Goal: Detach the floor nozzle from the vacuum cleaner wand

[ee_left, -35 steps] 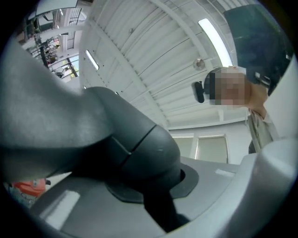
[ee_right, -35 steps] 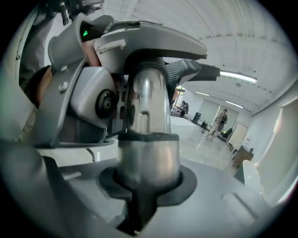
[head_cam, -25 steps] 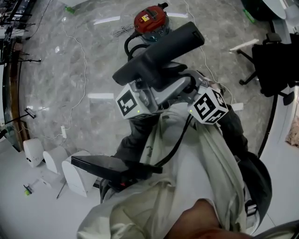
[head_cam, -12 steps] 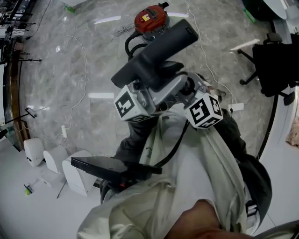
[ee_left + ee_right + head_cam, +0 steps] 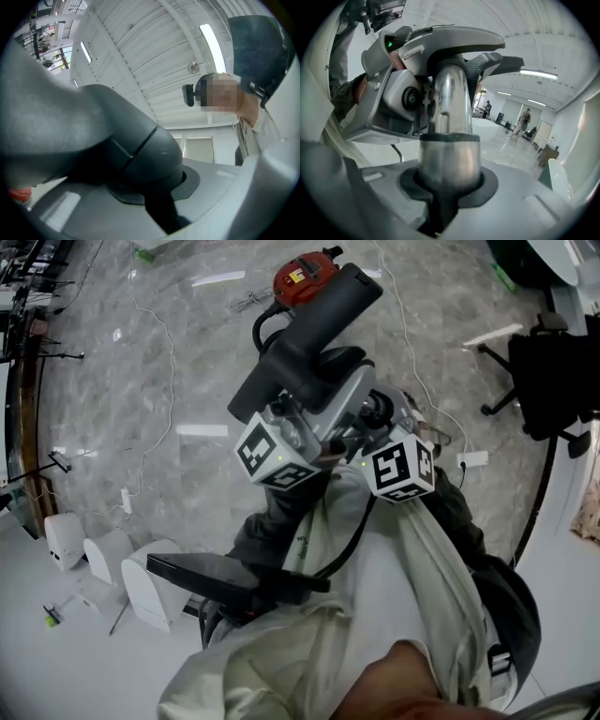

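Left gripper (image 5: 157,201) clenched on the floor nozzle (image 5: 314,329) neck, right gripper (image 5: 449,185) clenched on the wand (image 5: 449,108), likely braced to pull them apart.

Blk nozzle (image 5: 309,334), silver wand (image 5: 449,108)

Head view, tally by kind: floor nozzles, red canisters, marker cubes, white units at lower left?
Floor nozzle: 1
Red canister: 1
Marker cubes: 2
White units: 3
Total: 7
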Motion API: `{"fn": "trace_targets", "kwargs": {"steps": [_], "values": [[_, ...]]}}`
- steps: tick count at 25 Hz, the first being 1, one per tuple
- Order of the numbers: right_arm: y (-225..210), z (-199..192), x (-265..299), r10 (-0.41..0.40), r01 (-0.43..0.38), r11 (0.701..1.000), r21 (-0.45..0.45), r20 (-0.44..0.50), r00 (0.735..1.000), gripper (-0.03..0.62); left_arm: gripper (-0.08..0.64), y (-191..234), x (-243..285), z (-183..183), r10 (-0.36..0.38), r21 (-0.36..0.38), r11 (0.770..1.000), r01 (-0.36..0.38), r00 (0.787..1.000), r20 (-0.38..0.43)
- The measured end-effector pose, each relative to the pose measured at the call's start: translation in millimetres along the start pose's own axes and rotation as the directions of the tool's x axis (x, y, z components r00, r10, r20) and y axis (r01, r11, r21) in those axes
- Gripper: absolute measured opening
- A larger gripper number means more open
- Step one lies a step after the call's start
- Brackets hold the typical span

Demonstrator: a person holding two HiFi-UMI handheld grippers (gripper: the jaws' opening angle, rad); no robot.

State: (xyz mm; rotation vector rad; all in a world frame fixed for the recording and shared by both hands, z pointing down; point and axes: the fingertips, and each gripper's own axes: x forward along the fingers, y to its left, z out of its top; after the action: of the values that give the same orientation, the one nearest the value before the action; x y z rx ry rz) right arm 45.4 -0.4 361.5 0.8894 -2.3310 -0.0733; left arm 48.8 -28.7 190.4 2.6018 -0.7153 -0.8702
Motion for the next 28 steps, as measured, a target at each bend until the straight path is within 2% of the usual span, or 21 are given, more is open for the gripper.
{"fn": "trace_targets", "kwargs": {"steps": [2,4,6,8,10,12,15,17,21,24,26,28], "values": [[10.5,-2.9,-1.6,0.085,-0.085,0.996,-0.016,0.011,0.996,0.098,0.072,-12.1,-3.2,-4.7,-0.117,-0.011,0.993,0.117,0.992,-0.041],[17.5,-4.7,-5.7,0.153,-0.151,0.987,-0.059,0.028,0.988,0.098,0.072,-31.2,-5.5,-7.4,-0.252,-0.003,0.968,0.253,0.965,-0.076],[15.6,-4.4,-7.7,0.152,-0.148,0.985,-0.088,0.043,0.987,0.098,0.072,-42.9,-3.4,-4.9,-0.303,0.014,0.952,0.305,0.951,-0.067],[11.1,-2.4,-5.6,0.124,-0.120,0.989,-0.092,0.045,0.991,0.098,0.072,-39.8,-1.4,-1.9,-0.264,0.032,0.964,0.265,0.963,-0.047],[6.3,-2.9,-2.1,0.086,-0.084,0.994,-0.073,0.027,0.996,0.098,0.072,-24.6,-2.4,1.7,-0.157,0.058,0.986,0.158,0.987,-0.017],[5.4,-12.2,0.0,0.066,-0.066,0.997,-0.042,-0.009,0.998,0.098,0.072,-10.6,-8.5,13.8,-0.098,0.051,0.994,0.096,0.995,0.028],[8.5,-33.4,-1.5,0.083,-0.083,0.997,-0.001,-0.042,0.996,0.098,0.072,-2.6,-23.0,47.3,-0.165,-0.039,0.985,0.171,0.979,0.118],[7.8,-41.6,-3.9,0.090,-0.089,0.996,0.013,-0.049,0.995,0.098,0.072,2.9,-30.8,59.6,-0.154,-0.020,0.987,0.159,0.978,0.137],[-0.2,-41.2,-5.9,0.072,-0.071,0.997,0.021,-0.050,0.996,0.098,0.072,15.4,-40.1,48.3,-0.062,0.068,0.996,0.059,0.997,0.044],[-6.7,-43.8,-6.4,0.065,-0.064,0.998,0.008,-0.057,0.996,0.100,0.072,29.9,-44.5,23.7,0.028,0.134,0.991,-0.016,0.996,-0.090],[-8.2,-46.4,-6.2,0.069,-0.069,0.998,0.005,-0.047,0.996,0.100,0.072,44.2,-53.6,4.0,0.115,0.204,0.976,-0.075,0.974,-0.196],[-10.9,-49.2,-6.5,0.071,-0.070,0.997,0.018,-0.038,0.997,0.100,0.072,60.5,-68.3,-16.7,0.216,0.268,0.954,-0.137,0.932,-0.290]]}}
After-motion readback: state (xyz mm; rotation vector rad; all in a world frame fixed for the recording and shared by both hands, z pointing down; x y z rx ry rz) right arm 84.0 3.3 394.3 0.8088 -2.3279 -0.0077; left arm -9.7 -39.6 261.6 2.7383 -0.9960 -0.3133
